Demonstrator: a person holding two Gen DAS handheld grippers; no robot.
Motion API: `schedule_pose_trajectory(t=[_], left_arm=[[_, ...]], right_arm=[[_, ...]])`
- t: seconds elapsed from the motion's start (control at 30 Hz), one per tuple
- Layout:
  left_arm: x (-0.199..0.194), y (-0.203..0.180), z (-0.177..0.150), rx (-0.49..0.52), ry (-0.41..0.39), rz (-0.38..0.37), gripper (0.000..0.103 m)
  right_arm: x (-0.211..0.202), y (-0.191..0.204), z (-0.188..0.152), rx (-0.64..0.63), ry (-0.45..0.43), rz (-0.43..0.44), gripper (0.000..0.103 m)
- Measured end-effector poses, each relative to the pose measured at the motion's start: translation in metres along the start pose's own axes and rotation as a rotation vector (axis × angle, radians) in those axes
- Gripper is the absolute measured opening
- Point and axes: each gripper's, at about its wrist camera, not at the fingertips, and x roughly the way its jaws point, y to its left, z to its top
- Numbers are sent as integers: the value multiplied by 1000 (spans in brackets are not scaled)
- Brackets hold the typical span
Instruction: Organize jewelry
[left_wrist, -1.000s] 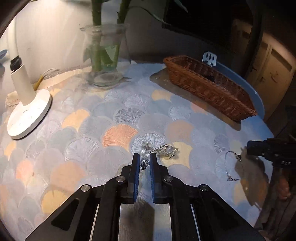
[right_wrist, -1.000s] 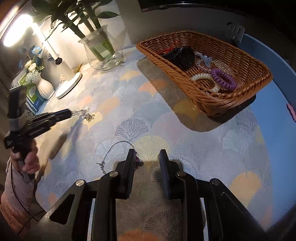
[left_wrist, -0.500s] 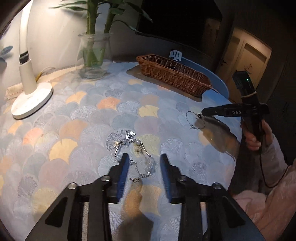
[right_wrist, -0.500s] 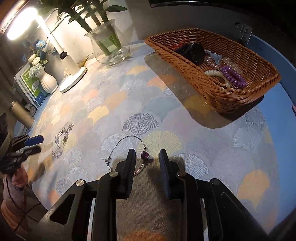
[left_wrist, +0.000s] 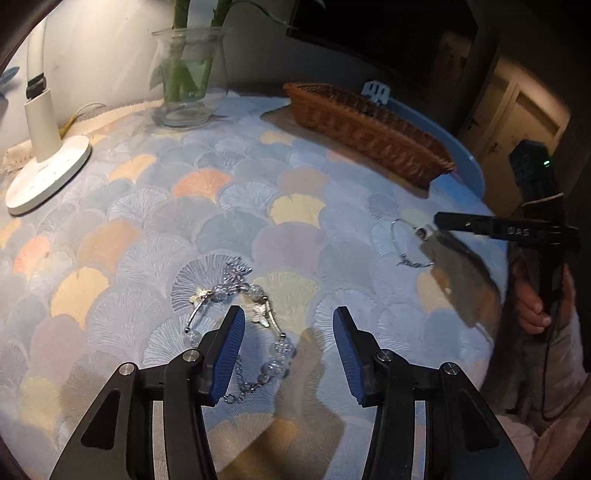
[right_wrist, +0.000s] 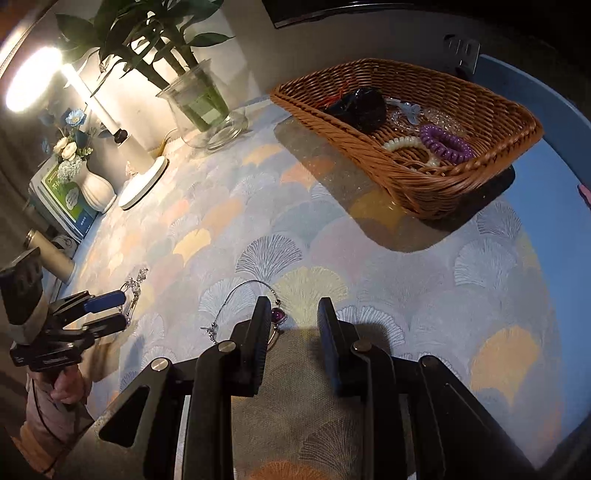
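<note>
On the near cloth, the left gripper, jaws apart, should straddle the beaded bracelet squarely before closing; the right gripper hovers parted over the pendant.

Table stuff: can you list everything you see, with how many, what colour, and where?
Basket: one, brown wicker, far right of the table.
Hair ties: two, purple and cream, in the basket.
Dark thing: one, black, in the basket.
Vase: one, clear glass with green stems, at the back.
Lamp: one, white, back left.
White vase: one, with blue and white flowers, beside the lamp.
Bead bracelet: one, silver and clear, on the cloth before the left fingers.
Bangle: one, silver with a purple stone, at the right fingers.
Left gripper: black, blue pads, open.
Right gripper: black, open.
</note>
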Motion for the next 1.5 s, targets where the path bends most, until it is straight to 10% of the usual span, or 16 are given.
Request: schedule_pose_trajectory(t=[0.3, 0.73, 0.83, 0.9, 1.07, 1.5], left_arm=[[13, -4, 11, -12, -10, 135, 22], [15, -4, 13, -49, -1, 135, 27], [17, -10, 15, -39, 0, 169, 29], [19, -12, 16, -27, -4, 205, 9], [18, -12, 17, -22, -6, 222, 9], [-37, -14, 52, -122, -153, -136, 9]], right_arm=[[12, 12, -5, -75, 30, 0, 30], [27, 55, -13, -296, 22, -255, 32], [26, 56, -16, -293, 16, -238, 12], [25, 61, -20, -324, 7, -267, 12], [17, 57, -19, -293, 1, -221, 12], [-55, 27, 7, -161, -123, -93, 12]])
